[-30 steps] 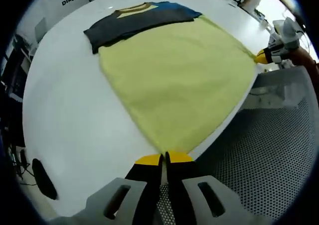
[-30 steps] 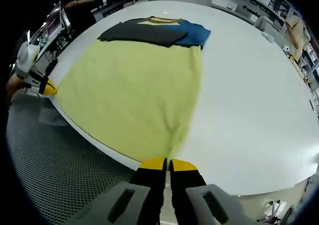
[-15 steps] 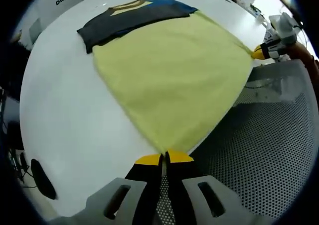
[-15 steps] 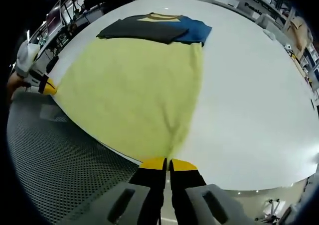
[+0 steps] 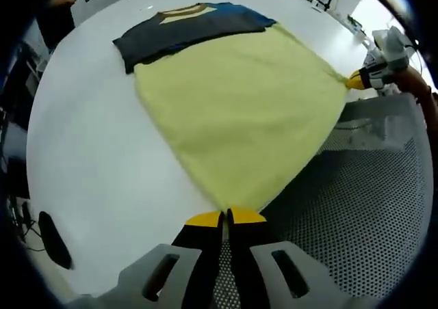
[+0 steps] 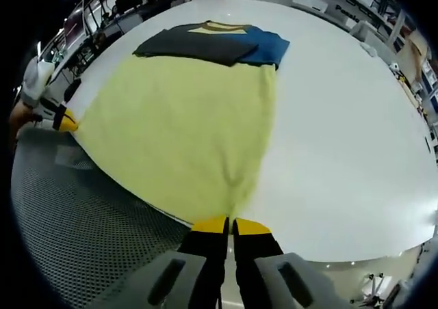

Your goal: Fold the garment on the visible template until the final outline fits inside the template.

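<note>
Garment [image 5: 239,111] lies spread on white table [image 5: 89,152], yellow body stretched toward the table's near edge, dark and blue top part [image 5: 191,25] at the far side. Left gripper [image 5: 226,217] has its jaws pressed together on one hem corner, just past the table edge. Right gripper [image 6: 231,225] is clamped the same way on the other hem corner; it also shows off to the side in the left gripper view [image 5: 361,81]. No template outline can be made out under the cloth.

Risks, as judged: uneven pull from the two corners would skew the hem and spoil the fold line. Thin pinch could slip, dropping a corner over the table edge onto the mesh floor [image 5: 356,206]. Dragging too hard would slide the whole shirt off its place.
</note>
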### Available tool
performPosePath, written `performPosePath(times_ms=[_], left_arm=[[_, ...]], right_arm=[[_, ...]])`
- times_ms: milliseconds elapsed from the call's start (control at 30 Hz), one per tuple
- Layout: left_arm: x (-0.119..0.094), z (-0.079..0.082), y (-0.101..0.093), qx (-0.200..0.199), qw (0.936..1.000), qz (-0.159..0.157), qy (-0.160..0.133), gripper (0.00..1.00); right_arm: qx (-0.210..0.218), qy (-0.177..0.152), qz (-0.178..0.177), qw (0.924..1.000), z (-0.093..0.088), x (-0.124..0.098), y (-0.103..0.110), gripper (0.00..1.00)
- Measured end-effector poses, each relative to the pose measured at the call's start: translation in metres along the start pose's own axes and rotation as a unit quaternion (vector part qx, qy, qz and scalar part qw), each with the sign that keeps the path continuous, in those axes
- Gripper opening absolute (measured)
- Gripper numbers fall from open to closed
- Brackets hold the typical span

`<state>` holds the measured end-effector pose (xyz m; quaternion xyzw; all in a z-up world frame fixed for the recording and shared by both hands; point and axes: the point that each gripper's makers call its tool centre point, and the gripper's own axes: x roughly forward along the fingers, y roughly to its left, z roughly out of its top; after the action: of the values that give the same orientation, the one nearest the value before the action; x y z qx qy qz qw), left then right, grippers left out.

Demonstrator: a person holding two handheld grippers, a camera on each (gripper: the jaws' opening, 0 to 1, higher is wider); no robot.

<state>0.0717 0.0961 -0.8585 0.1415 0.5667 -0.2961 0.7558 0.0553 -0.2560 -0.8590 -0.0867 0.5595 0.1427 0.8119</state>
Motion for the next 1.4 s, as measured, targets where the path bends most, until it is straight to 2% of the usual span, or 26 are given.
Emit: performPosePath(times_ms=[100,267,300,400,567,733,1067,1200,1233,1267,1333,1400], left_arm=[[-0.004,0.005,0.0,-0.014,0.9998,-0.003,-0.013,0.05],[-0.016,0.025,0.007,-0.041,0.9977,-0.004,-0.054,0.05],[-0.018,0.029,0.009,-0.042,0.9973,-0.002,-0.06,0.05],[-0.019,0.037,0.015,-0.048,0.9963,0.006,-0.071,0.05],[-0.03,0.065,0.031,-0.065,0.9913,0.018,-0.113,0.04],[-0.042,0.09,0.048,-0.072,0.9867,0.029,-0.143,0.04],[-0.056,0.129,0.07,-0.087,0.9802,0.033,-0.175,0.05],[-0.063,0.154,0.084,-0.096,0.975,0.036,-0.197,0.05],[-0.064,0.156,0.085,-0.098,0.9744,0.036,-0.199,0.05],[-0.066,0.163,0.09,-0.1,0.9727,0.038,-0.206,0.05],[-0.069,0.173,0.097,-0.102,0.9703,0.046,-0.214,0.05],[-0.073,0.187,0.108,-0.094,0.9676,0.068,-0.224,0.05]], right_arm=[[0.013,-0.01,0.001,0.9999,0.006,-0.004,-0.001,0.0],[0.021,-0.054,0.002,0.9983,0.031,-0.018,-0.004,0.0],[0.035,-0.069,-0.001,0.997,0.038,-0.021,-0.006,0.0],[0.039,-0.091,-0.002,0.9951,0.053,-0.027,-0.01,0.0],[0.033,-0.128,-0.006,0.9912,0.078,-0.035,-0.015,0.0],[0.024,-0.148,-0.009,0.9886,0.102,-0.042,-0.021,0.0],[0.0,-0.181,-0.04,0.9826,0.157,-0.054,-0.034,0.0],[-0.007,-0.198,-0.052,0.9787,0.183,-0.057,-0.04,0.0],[-0.006,-0.201,-0.052,0.9782,0.186,-0.057,-0.04,0.0],[0.0,-0.212,-0.053,0.9758,0.197,-0.058,-0.044,0.0],[0.0,-0.216,-0.057,0.9747,0.208,-0.061,-0.047,0.0],[0.0,-0.226,-0.057,0.9725,0.22,-0.065,-0.048,0.0]])
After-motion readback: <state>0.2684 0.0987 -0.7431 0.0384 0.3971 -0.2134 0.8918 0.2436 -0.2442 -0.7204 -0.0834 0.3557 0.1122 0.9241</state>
